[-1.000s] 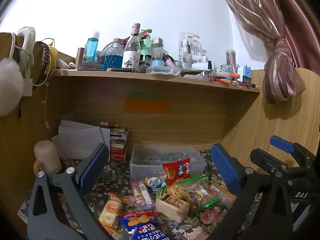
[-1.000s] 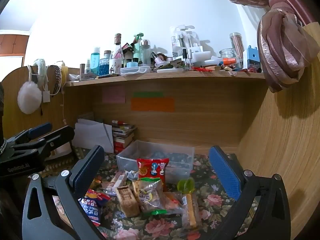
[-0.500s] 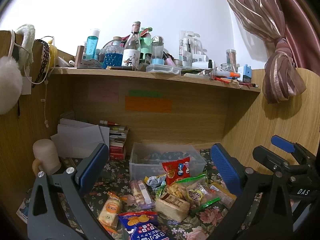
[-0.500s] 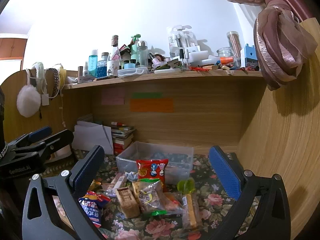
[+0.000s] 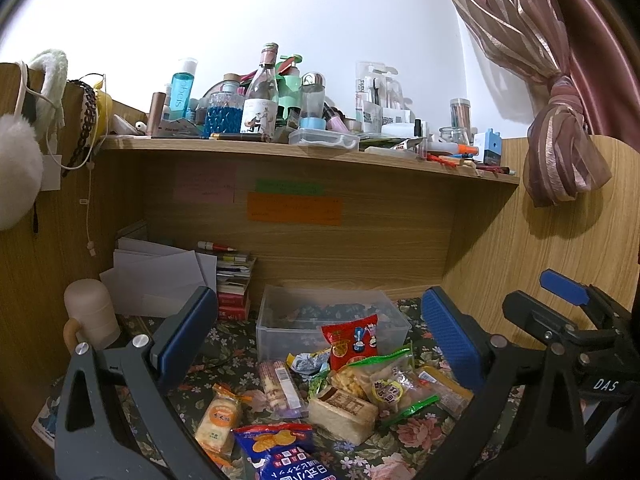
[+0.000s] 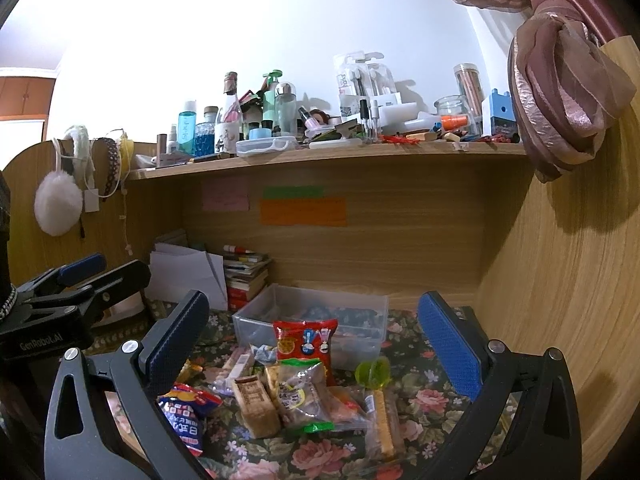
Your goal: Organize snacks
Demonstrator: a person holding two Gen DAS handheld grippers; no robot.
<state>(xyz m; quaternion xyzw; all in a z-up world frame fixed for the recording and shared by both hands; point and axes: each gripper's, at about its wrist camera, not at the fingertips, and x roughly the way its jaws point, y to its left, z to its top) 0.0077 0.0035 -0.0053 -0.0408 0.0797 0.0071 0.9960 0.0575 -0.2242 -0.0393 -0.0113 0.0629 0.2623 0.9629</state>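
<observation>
A heap of wrapped snacks lies on the floral cloth before a clear plastic bin that holds dark packets. A red packet leans on the bin's front. A blue chip bag, a tan biscuit block and a clear bag with a green seal lie nearer. My left gripper is open and empty, above the heap. My right gripper is open and empty, also above it.
A wooden shelf crowded with bottles runs overhead. Papers and stacked books stand at the back left, a beige cup at the left. A wooden wall closes the right side. A tied curtain hangs above.
Both views have shifted only slightly; the right gripper has eased a little toward the heap. The snacks have not moved and both grippers stay open.
</observation>
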